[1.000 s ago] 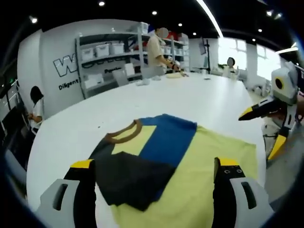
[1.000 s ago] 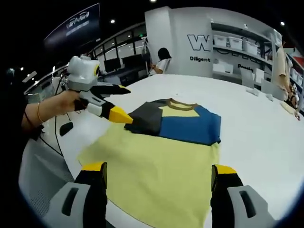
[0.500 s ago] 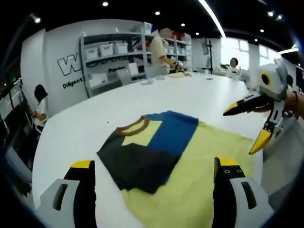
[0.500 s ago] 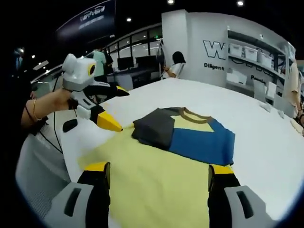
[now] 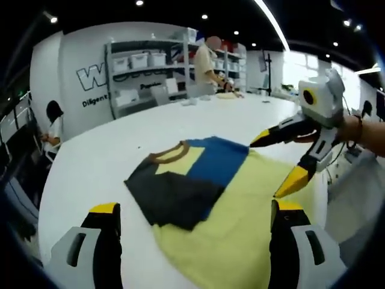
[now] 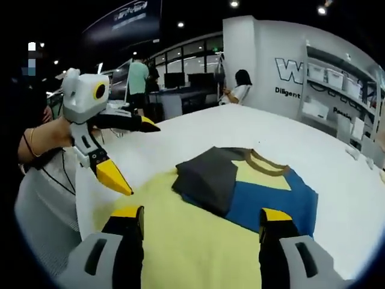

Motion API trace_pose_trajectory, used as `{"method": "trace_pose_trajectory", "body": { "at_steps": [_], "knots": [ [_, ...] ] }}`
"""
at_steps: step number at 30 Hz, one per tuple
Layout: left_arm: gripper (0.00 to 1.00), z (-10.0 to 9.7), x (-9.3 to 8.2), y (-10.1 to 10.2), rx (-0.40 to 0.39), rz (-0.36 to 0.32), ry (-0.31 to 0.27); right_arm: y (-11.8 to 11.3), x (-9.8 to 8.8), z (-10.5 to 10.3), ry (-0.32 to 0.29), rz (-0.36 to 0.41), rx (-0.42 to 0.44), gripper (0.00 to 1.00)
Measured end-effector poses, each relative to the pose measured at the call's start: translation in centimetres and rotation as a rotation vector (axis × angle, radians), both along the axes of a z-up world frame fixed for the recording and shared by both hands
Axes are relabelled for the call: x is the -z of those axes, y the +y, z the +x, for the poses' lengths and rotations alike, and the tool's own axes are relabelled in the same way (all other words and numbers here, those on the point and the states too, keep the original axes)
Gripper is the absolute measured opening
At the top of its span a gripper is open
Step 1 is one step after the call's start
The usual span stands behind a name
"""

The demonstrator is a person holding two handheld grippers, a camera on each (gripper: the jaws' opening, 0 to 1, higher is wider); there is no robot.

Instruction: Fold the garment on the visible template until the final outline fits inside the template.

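Observation:
A shirt (image 5: 236, 211) lies flat on the white table (image 5: 90, 174), with a yellow body, a blue panel (image 5: 215, 160), a brown collar and a dark grey sleeve (image 5: 174, 195) folded in over the chest. My left gripper (image 5: 196, 208) hovers open above its near edge, nothing between the jaws. From the right, my right gripper (image 5: 274, 161) hangs open over the yellow part. In the right gripper view the shirt (image 6: 198, 241) lies under my open right gripper (image 6: 200, 214), grey sleeve (image 6: 207, 174) folded inward. Left gripper (image 6: 135, 156) stands open by the shirt's left edge.
The table's rounded edge (image 6: 78, 186) runs close to the shirt on the near side. Shelves with white boxes (image 5: 144, 66) stand behind the table. A person (image 5: 207, 60) stands at its far end, and another (image 5: 53, 120) sits off to the left. More people (image 6: 240, 87) are at desks.
Both grippers have drawn closer together over the shirt, each showing larger in the other's view. The shirt keeps the same fold and place on the table.

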State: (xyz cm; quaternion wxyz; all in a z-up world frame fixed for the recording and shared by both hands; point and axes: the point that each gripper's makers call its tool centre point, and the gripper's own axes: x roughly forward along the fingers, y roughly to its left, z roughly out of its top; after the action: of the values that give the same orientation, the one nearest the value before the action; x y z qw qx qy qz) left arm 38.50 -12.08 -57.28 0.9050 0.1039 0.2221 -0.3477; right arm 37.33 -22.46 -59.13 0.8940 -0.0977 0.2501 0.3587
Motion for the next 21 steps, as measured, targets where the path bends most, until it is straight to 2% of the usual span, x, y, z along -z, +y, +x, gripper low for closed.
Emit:
{"method": "trace_pose_trajectory", "body": {
  "at_steps": [8, 16, 21],
  "knots": [
    [0.99, -0.8, 0.4, 1.1, -0.013, 0.003, 0.006, 3.1, 0.7, 1.7, -0.03, -0.031, -0.097, 0.71],
    [0.99, -1.8, 0.8, 1.9, -0.029, -0.02, 0.038, 4.9, 1.9, 2.6, -0.045, -0.087, -0.173, 0.64],
    [0.99, -2.4, 0.7, 2.5, -0.04, -0.019, 0.037, 6.1, 3.4, 3.0, -0.051, -0.131, -0.224, 0.6]
  ]
}}
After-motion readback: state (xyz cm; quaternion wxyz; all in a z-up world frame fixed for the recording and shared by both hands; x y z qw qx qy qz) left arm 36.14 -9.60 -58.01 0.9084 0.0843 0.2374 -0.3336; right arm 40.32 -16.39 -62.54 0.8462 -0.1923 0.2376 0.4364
